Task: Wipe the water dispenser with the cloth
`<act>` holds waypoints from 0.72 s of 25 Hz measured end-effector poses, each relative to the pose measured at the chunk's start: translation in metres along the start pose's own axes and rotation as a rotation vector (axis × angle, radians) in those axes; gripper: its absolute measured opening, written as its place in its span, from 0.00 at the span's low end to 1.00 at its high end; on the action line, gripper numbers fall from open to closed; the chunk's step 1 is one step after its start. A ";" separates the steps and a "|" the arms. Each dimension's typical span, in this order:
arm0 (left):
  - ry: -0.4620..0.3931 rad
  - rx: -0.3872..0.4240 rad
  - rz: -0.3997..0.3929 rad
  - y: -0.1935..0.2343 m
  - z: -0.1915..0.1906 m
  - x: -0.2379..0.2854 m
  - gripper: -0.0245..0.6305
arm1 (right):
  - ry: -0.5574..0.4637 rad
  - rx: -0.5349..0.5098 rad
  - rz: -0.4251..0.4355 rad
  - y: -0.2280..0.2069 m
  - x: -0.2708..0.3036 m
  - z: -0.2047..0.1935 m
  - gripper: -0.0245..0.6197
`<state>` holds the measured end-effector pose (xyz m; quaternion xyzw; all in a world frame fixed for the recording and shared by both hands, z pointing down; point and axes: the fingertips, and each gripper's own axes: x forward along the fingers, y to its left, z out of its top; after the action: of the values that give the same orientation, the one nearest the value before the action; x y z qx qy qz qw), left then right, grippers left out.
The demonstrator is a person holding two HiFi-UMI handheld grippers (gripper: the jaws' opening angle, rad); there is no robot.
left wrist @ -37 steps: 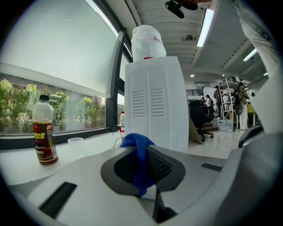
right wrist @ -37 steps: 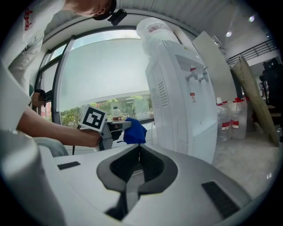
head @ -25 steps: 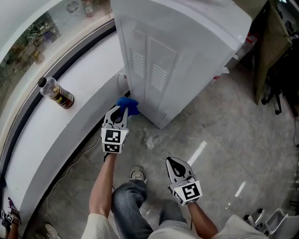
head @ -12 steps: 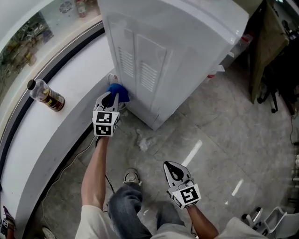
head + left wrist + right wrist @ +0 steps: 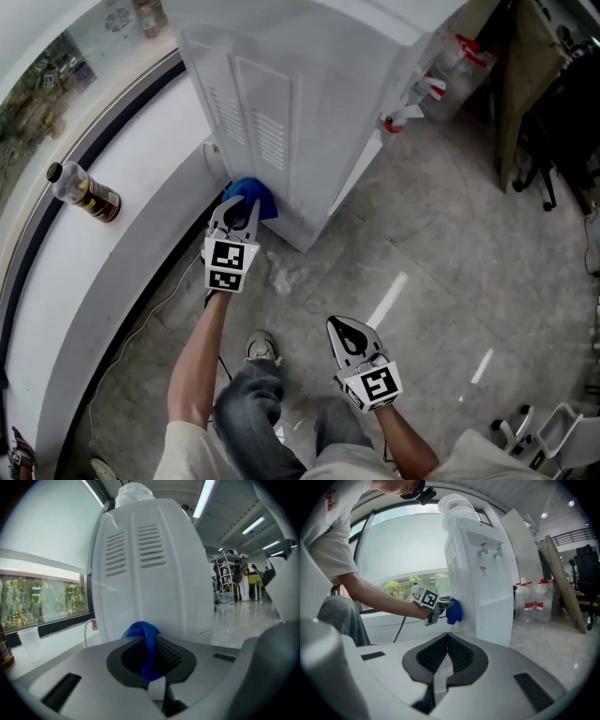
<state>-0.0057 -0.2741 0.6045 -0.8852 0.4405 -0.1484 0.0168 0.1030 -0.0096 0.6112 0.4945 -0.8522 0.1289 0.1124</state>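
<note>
Cloth (image 5: 253, 197) is pinched in our left gripper (image 5: 240, 212) low against the water dispenser (image 5: 309, 103) for wiping, while our closed, empty right gripper (image 5: 349, 334) waits aside.

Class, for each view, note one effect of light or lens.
Head view: white glare streaks on the glossy floor. Left gripper view: the wide lens bulges the water dispenser, corners go black. Right gripper view: the bright window looks washed out behind the arm.
</note>
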 end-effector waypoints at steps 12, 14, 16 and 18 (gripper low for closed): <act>-0.027 0.073 -0.238 -0.141 0.009 -0.016 0.09 | 0.001 0.000 0.012 0.012 -0.027 -0.015 0.06; -0.026 0.072 -0.237 -0.143 0.007 -0.019 0.09 | -0.001 -0.005 0.017 0.015 -0.028 -0.014 0.06; -0.030 0.058 -0.215 -0.133 0.006 -0.023 0.09 | 0.000 0.002 0.021 0.017 -0.027 -0.016 0.06; -0.027 0.021 -0.182 -0.111 0.002 -0.025 0.09 | 0.003 0.004 0.023 0.017 -0.024 -0.016 0.06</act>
<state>0.0665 -0.1870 0.6139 -0.9233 0.3564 -0.1420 0.0184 0.1012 0.0230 0.6172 0.4847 -0.8574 0.1326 0.1110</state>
